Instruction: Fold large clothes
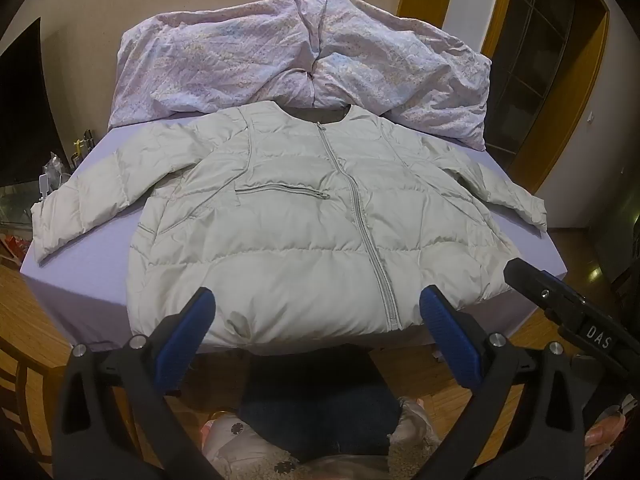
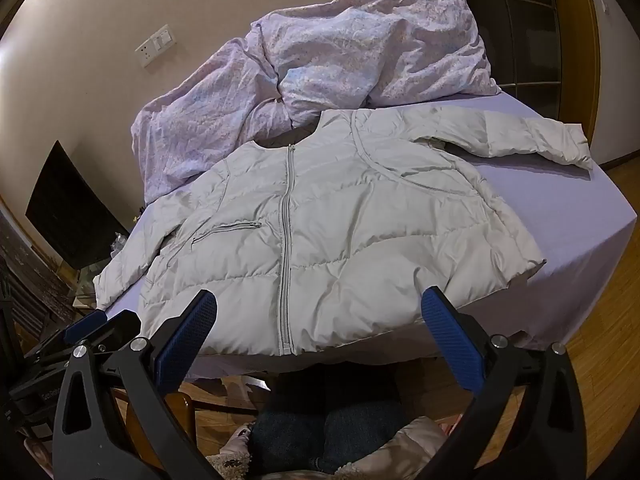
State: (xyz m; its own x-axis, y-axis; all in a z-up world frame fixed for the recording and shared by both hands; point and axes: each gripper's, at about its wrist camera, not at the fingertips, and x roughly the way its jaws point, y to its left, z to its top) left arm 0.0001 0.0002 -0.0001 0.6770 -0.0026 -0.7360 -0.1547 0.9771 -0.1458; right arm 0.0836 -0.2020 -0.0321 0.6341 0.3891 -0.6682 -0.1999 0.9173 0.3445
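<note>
A pale grey puffer jacket point(image 1: 304, 216) lies flat and zipped on the lavender bed point(image 1: 92, 256), front up, sleeves spread to both sides, hem hanging slightly over the near edge. It also shows in the right wrist view point(image 2: 340, 224). My left gripper point(image 1: 318, 308) is open and empty, held just before the hem, its blue pads either side of the zipper end. My right gripper point(image 2: 320, 312) is open and empty, also in front of the hem. The right gripper's body point(image 1: 568, 312) shows at the right in the left wrist view.
A crumpled floral duvet point(image 1: 304, 60) fills the far half of the bed, touching the jacket's collar. A dark screen point(image 2: 72, 208) and cluttered stand sit left of the bed. A wooden door frame point(image 1: 560, 92) is on the right. Wooden floor point(image 2: 604, 360) surrounds the bed.
</note>
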